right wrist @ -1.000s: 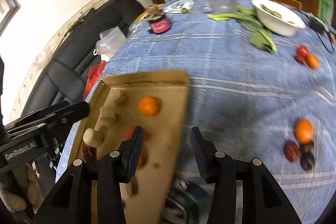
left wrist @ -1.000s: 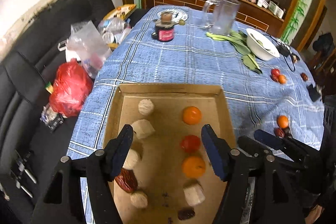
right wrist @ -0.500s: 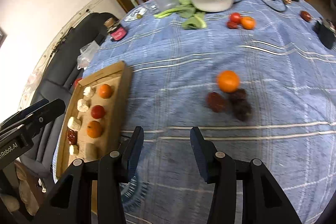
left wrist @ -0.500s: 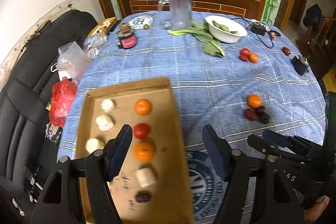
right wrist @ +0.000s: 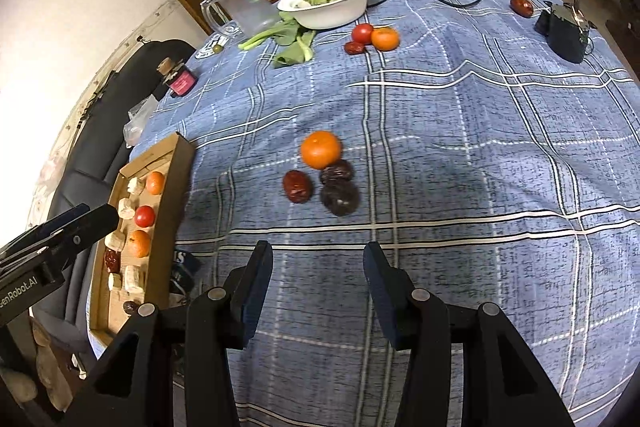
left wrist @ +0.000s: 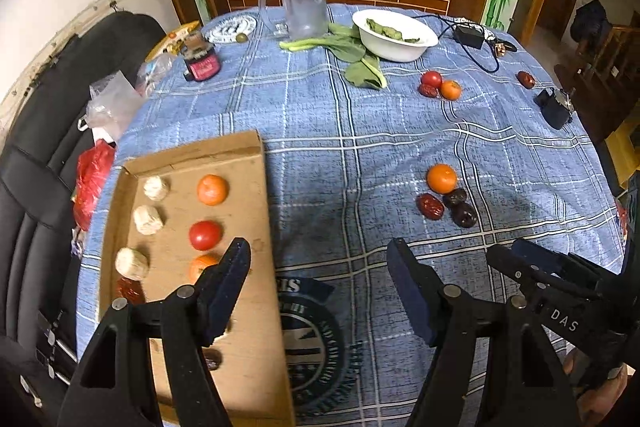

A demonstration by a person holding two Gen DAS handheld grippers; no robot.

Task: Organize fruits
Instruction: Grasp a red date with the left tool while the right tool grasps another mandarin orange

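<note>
Both my claws are spread wide with nothing in them; the left gripper (left wrist: pixel 318 259) hangs over the blue checked tablecloth (left wrist: pixel 360 131) with one finger (left wrist: pixel 228 279) over the right part of the cardboard tray (left wrist: pixel 244 307), the right gripper (right wrist: pixel 318 267) floats above bare cloth, not touching anything.

Compared to a second ago both have pulled back and swung right; back then my left one was square over the tray and my right one straddled the tray's edge; now the tray sits off to the left in both views and way more table shows.

The tray holds a column of pale chunks (left wrist: pixel 148 220), an orange (left wrist: pixel 212 189), a tomato (left wrist: pixel 205 235), another orange (left wrist: pixel 202 264) partly behind my finger, plus a red date (left wrist: pixel 129 289) and a dark one (left wrist: pixel 212 359) near me.

Loose fruit is out on the cloth: a mandarin (right wrist: pixel 321 149) touching two dark dates (right wrist: pixel 339 198) with a red jujube (right wrist: pixel 297 185) just beside, straight ahead of my right claw; farther back a tomato, orange and date cluster (right wrist: pixel 370 37), and one lone date (right wrist: pixel 522 5) near a black box (right wrist: pixel 564 29).

Beyond that there's a white bowl (left wrist: pixel 394 35), leafy greens (left wrist: pixel 352 51), a glass mug (left wrist: pixel 300 1), and a small jar (left wrist: pixel 200 61); nothing sits between my right claw and the near pile.
</note>
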